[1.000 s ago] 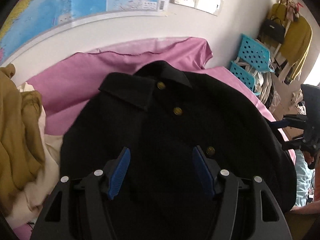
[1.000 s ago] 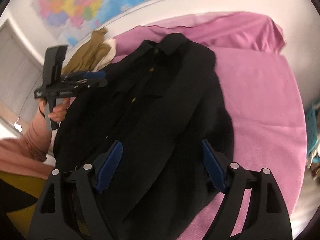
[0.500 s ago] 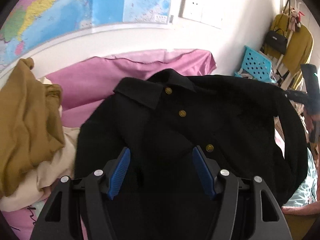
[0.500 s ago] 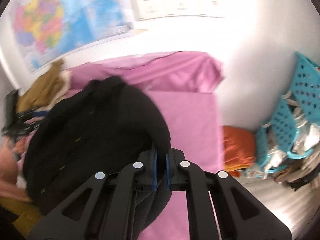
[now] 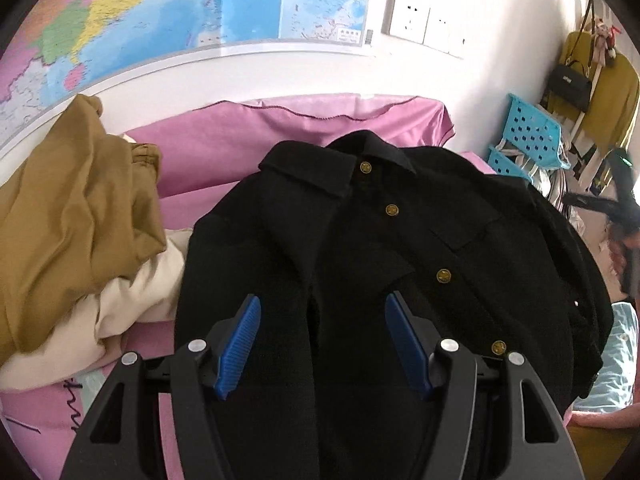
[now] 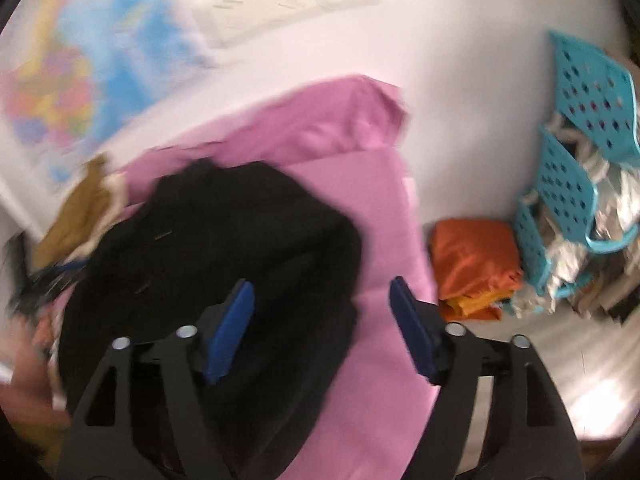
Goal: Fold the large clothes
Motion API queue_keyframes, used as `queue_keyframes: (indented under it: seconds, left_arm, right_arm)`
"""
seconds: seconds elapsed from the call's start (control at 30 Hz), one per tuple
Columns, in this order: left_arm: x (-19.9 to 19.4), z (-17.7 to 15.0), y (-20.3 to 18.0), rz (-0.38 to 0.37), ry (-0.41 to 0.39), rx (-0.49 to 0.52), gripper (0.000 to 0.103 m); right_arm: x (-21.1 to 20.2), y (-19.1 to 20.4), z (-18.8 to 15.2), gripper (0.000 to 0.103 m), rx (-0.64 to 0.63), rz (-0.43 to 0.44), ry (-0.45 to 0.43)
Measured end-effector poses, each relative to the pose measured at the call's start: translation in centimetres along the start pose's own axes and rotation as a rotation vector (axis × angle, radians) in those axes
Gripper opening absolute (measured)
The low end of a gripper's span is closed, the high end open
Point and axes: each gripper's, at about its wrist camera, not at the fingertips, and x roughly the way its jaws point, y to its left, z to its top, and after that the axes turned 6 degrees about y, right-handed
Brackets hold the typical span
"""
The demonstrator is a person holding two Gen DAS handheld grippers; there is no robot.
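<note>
A black jacket (image 5: pixel 400 260) with gold buttons lies collar-away on the pink sheet (image 5: pixel 224 152). Its right side is bunched inward. My left gripper (image 5: pixel 323 300) hangs open over the jacket's lower front, its blue pads wide apart and pressing on nothing. In the blurred right wrist view the jacket (image 6: pixel 224 248) fills the left half. My right gripper (image 6: pixel 320 284) hovers at its right edge with the jaws opening. Cloth lies under the left pad and pink sheet (image 6: pixel 380 240) under the right; nothing is gripped. The right gripper (image 5: pixel 618 200) also shows at the left wrist view's right edge.
A mustard garment (image 5: pixel 68 208) and a cream one (image 5: pixel 132 304) are heaped left of the jacket. A map (image 5: pixel 180 12) hangs on the wall behind. Blue baskets (image 6: pixel 580 152) and folded orange cloth (image 6: pixel 476 260) sit on the floor right of the bed.
Half a second ago the right gripper was shut on the jacket's right edge; it now stands open and has swung right. The jacket's right side has come inward. The left gripper drew back slightly.
</note>
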Motion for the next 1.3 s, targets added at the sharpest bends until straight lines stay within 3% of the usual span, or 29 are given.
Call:
queue_keyframes:
  seconds: [0.03, 0.1, 0.2, 0.27, 0.33, 0.37, 0.5, 0.53, 0.6, 0.7, 0.77, 0.8, 0.87, 0.93, 1.0, 1.1, 1.17, 1.23, 1.3]
  left_arm:
    - [-0.3, -0.2, 0.0, -0.004, -0.008, -0.001, 0.063]
    - [-0.7, -0.5, -0.2, -0.007, -0.021, 0.001, 0.063]
    - [-1.0, -0.9, -0.8, -0.027, -0.032, 0.005, 0.063]
    - [-1.0, -1.1, -1.2, -0.035, -0.033, 0.006, 0.063]
    - [-1.1, -1.3, -1.6, -0.038, -0.031, 0.007, 0.063]
    - [-1.2, -1.4, -1.7, -0.037, -0.031, 0.006, 0.063]
    - [-2.1, -1.9, -1.6, -0.016, -0.045, 0.001, 0.063]
    - [-2.5, -2.2, -1.4, -0.01, -0.052, -0.007, 0.063]
    - [-3.1, -2.6, -0.9, 0.008, -0.062, -0.019, 0.063]
    - [-4.0, -3.7, 0.0, 0.048, -0.071, -0.041, 0.063]
    - [-4.3, -4.3, 0.5, 0.066, -0.072, -0.051, 0.063]
    - [-4.5, -4.8, 0.6, 0.066, -0.069, -0.053, 0.063]
    - [-4.8, -5.7, 0.6, 0.065, -0.063, -0.049, 0.063]
    - [-4.9, -6.9, 0.2, 0.043, -0.042, -0.028, 0.064]
    - [-5.2, -8.0, -0.5, 0.026, -0.026, 0.001, 0.064]
    - [-5.7, -9.6, -1.3, -0.036, -0.018, 0.03, 0.064]
    - [-5.9, -10.5, -1.9, -0.075, -0.01, 0.036, 0.064]
    - [-6.0, -11.5, -2.4, -0.114, -0.002, 0.038, 0.064]
    - [-5.9, -12.3, -2.9, -0.139, 0.001, 0.046, 0.064]
  right_arm:
    - [-0.7, 1.2, -0.9, 0.085, -0.032, 0.029, 0.005]
    - [-1.1, 3.8, -3.5, 0.092, -0.103, 0.052, 0.04]
    - [0.4, 5.9, -5.8, 0.091, -0.129, 0.081, 0.112]
    - [1.9, 5.6, -6.7, 0.074, -0.103, 0.111, 0.153]
    - [3.0, 4.5, -6.7, 0.014, -0.078, 0.126, 0.174]
    - [2.6, 4.3, -6.7, 0.008, -0.073, 0.13, 0.163]
    - [-0.9, 0.5, -4.8, 0.007, 0.025, 0.101, 0.021]
    - [-2.1, -1.1, -4.1, 0.007, 0.069, 0.054, -0.031]
    - [-2.8, -3.7, -3.3, 0.007, 0.151, 0.046, -0.07]
    - [-0.9, -6.7, -3.5, 0.009, 0.223, -0.004, -0.009]
    - [1.7, -8.0, -4.2, 0.017, 0.272, -0.03, 0.072]
    - [2.5, -7.9, -4.6, 0.027, 0.28, -0.034, 0.092]
    - [2.7, -7.3, -5.2, 0.034, 0.274, -0.049, 0.078]
    - [1.5, -6.6, -5.2, 0.063, 0.268, -0.124, 0.057]
    - [-0.4, -5.9, -5.6, 0.078, 0.266, -0.193, -0.013]
    - [-4.2, -3.1, -6.3, 0.077, 0.183, -0.177, -0.148]
    - [-6.0, -0.2, -7.1, 0.076, 0.086, -0.103, -0.199]
    - [-6.0, 2.7, -8.1, 0.075, -0.021, -0.015, -0.174]
    - [-3.9, 5.1, -9.4, 0.075, -0.095, 0.095, -0.079]
